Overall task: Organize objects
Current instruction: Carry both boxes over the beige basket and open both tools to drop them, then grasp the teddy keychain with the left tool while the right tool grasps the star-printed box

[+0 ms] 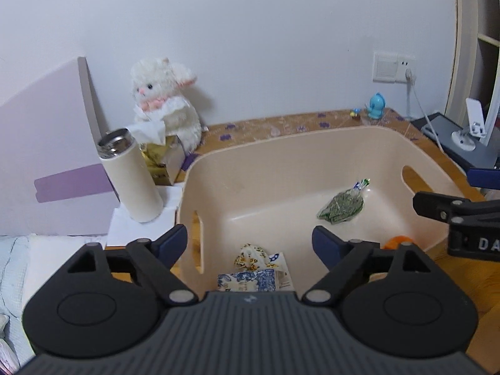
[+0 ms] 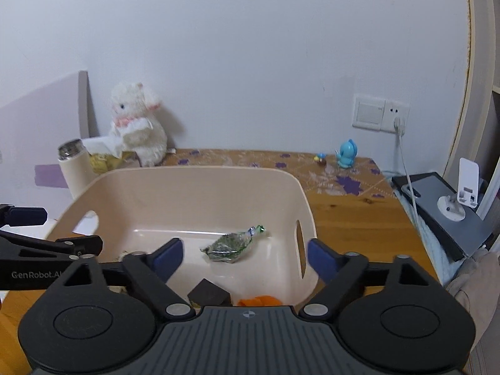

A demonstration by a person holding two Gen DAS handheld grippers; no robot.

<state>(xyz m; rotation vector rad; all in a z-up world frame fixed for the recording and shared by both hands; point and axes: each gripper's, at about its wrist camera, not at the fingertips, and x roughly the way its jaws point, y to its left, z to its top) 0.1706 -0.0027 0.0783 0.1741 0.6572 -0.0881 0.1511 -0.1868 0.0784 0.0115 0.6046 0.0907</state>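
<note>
A beige plastic bin [image 1: 281, 156] [image 2: 193, 181] stands on the wooden table. In it lie a green snack packet [image 1: 340, 207] [image 2: 231, 245], a blue-and-white patterned packet [image 1: 247, 281], a yellow-white crumpled item [image 1: 250, 254], an orange object [image 1: 397, 240] [image 2: 259, 300] and a dark block [image 2: 207, 293]. My left gripper [image 1: 250, 242] is open and empty above the bin's near left side. My right gripper [image 2: 245, 257] is open and empty above the bin's near right side. Each gripper shows at the edge of the other's view.
A cream thermos [image 1: 131, 178] [image 2: 73, 168], a tissue box [image 1: 162, 156] and a white plush toy [image 1: 165, 103] [image 2: 137, 125] stand left behind the bin. A blue figurine [image 1: 376, 106] [image 2: 345, 154] stands by the wall. A phone stand [image 2: 459, 193] and a cable are at right.
</note>
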